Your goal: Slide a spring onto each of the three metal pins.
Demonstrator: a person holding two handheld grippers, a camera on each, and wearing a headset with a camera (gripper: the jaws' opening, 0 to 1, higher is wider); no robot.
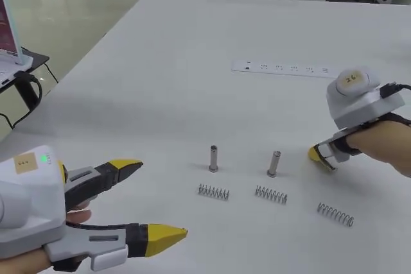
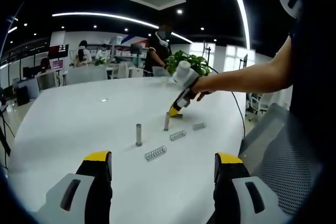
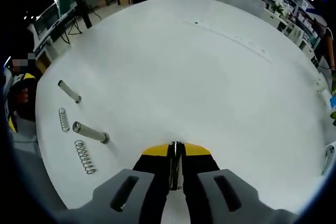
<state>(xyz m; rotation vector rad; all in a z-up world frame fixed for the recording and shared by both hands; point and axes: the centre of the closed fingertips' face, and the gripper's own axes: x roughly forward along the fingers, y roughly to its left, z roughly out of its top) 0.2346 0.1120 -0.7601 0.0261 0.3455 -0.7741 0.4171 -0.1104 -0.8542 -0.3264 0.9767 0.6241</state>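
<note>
1. Lying in a row on the white table (image 1: 192, 81), ahead of the left gripper (image 1: 148, 200), are three loose springs. The first spring (image 1: 213, 192) is closest to its tips, the second spring (image 1: 271, 195) lies beyond it, and the third spring (image 1: 335, 214) is farthest off, near the right gripper (image 1: 321, 154).
2. Two metal pins stand upright just behind that row. The first pin (image 1: 213, 158) is beside the first spring and the second pin (image 1: 274, 163) is beside the second, each apart from its spring.
3. Bare tabletop separates the left gripper's tips from the first spring and first pin.
4. A white power strip (image 1: 282, 68) lies flat well beyond the right gripper, apart from pins and springs.
5. A laptop (image 1: 8, 36) sits off the table, far out on the left gripper's outer side.
6. The left gripper's jaws stand wide apart, with bare table showing between the yellow tips.
7. The right gripper's jaws are pressed together on the third pin (image 3: 176, 166), whose metal shaft runs between the yellow tips.
8. The right gripper points down toward the table, just past the second pin and near the third spring. Whether the held pin touches the surface cannot be told.
</note>
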